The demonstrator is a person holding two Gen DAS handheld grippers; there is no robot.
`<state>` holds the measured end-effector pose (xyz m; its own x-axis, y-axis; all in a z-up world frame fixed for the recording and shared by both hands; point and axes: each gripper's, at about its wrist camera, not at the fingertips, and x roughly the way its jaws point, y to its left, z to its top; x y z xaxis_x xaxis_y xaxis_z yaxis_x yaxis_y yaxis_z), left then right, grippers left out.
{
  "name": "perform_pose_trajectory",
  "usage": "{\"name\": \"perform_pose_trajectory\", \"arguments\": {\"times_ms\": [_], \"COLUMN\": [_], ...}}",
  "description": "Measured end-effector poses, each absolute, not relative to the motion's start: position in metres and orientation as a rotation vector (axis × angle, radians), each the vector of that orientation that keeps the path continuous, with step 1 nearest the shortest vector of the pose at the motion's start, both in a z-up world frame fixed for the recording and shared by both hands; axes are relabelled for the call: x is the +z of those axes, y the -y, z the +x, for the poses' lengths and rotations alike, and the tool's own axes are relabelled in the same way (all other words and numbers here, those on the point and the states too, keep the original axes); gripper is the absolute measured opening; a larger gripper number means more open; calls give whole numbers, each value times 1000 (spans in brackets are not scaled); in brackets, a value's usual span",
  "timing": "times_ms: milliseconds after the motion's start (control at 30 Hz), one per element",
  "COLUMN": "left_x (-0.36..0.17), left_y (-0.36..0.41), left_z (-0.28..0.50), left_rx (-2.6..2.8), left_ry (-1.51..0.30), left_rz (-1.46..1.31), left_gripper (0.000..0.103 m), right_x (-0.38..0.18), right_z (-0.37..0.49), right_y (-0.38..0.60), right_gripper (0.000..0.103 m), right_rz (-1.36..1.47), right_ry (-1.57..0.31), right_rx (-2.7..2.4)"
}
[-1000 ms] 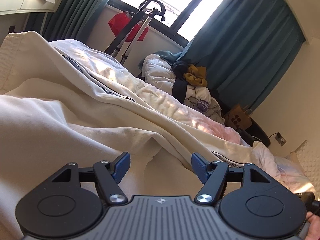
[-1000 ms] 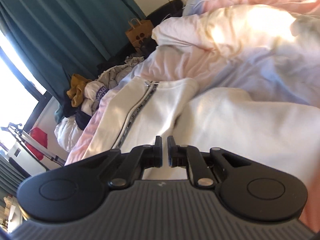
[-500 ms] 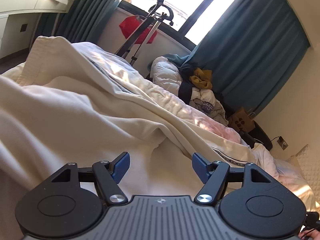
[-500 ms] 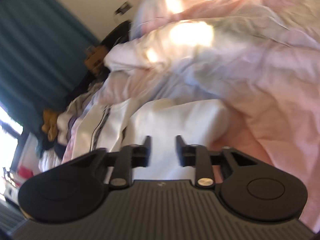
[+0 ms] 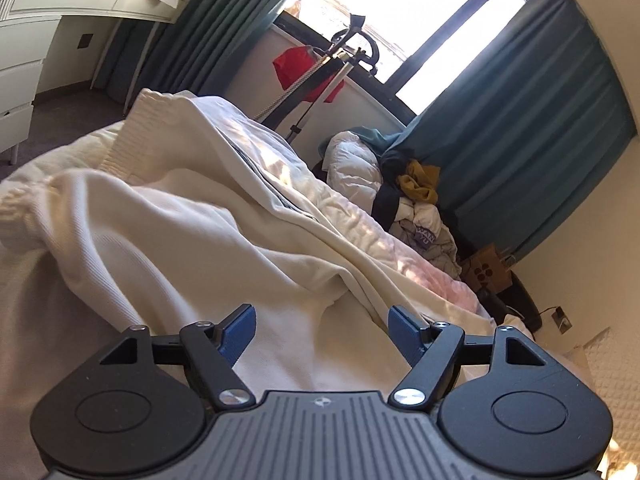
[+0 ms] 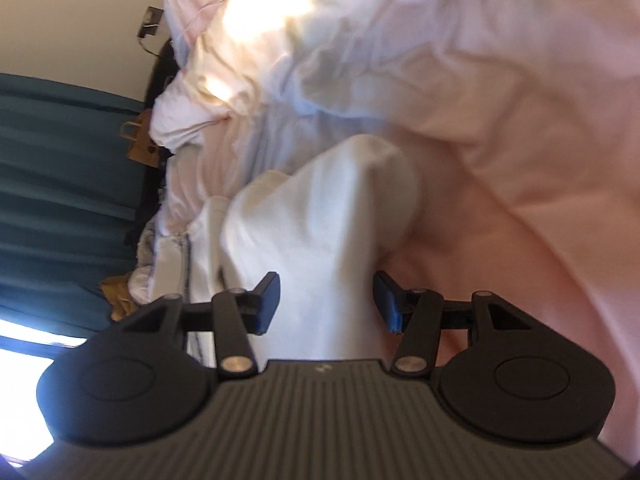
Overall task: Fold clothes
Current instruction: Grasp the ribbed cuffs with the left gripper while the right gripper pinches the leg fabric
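A cream zip-up jacket lies spread on the bed, its ribbed hem at the far left and its zipper running along the middle. My left gripper is open and empty, low over the jacket's cloth. In the right wrist view the same jacket shows as a folded cream sleeve or panel on pink bedding. My right gripper is open and empty, its blue pads on either side of the cream cloth without pinching it.
Pink and white bedding covers the bed. A pile of clothes sits by the teal curtain. A stand with a red bag is at the window. A white desk and a paper bag stand nearby.
My right gripper has opened from shut and swung over the jacket's sleeve end toward the pink bedding. My left gripper stayed open and shifted slightly, showing more of the jacket's hem.
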<state>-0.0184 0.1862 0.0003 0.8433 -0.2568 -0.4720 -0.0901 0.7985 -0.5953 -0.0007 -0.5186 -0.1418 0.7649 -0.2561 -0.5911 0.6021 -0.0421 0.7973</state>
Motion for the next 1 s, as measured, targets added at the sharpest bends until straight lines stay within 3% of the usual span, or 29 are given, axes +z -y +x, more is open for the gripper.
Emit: {"name": "perform_pose_trajectory", "arguments": {"times_ms": [367, 400, 500, 633, 833, 1000], "left_x": [-12, -14, -21, -27, -31, -35], "left_y": [-247, -251, -259, -265, -274, -280], "left_z": [-13, -14, -13, -15, -22, -27], "left_rx": [-17, -21, -13, -9, -11, -16], "left_ry": [-695, -693, -678, -663, -618, -612], "left_rz": [-810, -825, -868, -913, -1017, -1075], "left_gripper": [75, 75, 76, 77, 81, 84], "right_x": [-172, -171, -158, -133, -96, -129], "right_z": [23, 25, 35, 45, 45, 40], "right_y": [548, 548, 545, 541, 531, 553], "right_gripper": [52, 49, 26, 10, 6, 6], "right_rz": [1498, 1482, 1372, 1196, 969, 1106], "right_ry": [-226, -222, -228, -194, -77, -235], "right_rx": [-777, -786, -779, -736, -655, -788]}}
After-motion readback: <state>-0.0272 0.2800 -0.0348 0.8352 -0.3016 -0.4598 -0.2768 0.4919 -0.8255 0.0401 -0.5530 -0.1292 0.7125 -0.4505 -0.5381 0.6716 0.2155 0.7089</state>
